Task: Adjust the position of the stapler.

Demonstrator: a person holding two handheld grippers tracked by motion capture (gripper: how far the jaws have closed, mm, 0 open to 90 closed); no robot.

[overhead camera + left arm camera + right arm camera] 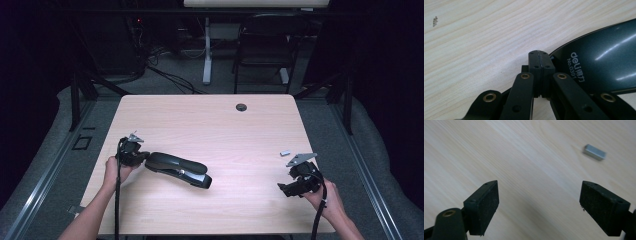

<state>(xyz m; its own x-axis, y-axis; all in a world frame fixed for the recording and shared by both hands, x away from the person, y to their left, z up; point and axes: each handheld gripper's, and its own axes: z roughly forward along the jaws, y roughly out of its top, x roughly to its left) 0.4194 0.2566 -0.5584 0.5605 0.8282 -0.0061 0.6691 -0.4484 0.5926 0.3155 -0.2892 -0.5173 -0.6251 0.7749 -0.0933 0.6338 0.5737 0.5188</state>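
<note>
**Left tongs clenched at the stapler's end, right tongs spread wide**

A dark stapler (177,169) lies flat on the pale wooden worktop (210,120), and everything else is placed from it. It stretches slantwise, one rounded end pointing toward the person's left hand (116,170), the other end, with a bit of bright metal showing, pointing toward the middle of the worktop.

The left tongs (142,157) sit right at the stapler's rounded end. In the left gripper view the left tongs (541,63) are clenched pad against pad with nothing between them, and their tip is just beside the glossy stapler (599,62), which bears white printed lettering; whether tip and casing actually touch cannot be told.

Well apart from the stapler, on its far right side, the right tongs (286,190) are held by the person's right hand (327,200) low over the worktop. In the right gripper view the right tongs (546,207) are released, pads far apart with bare wood between them. A small grey metal block (594,152) lies beyond them, also well away from the stapler, at (285,152) in the high view.
</note>
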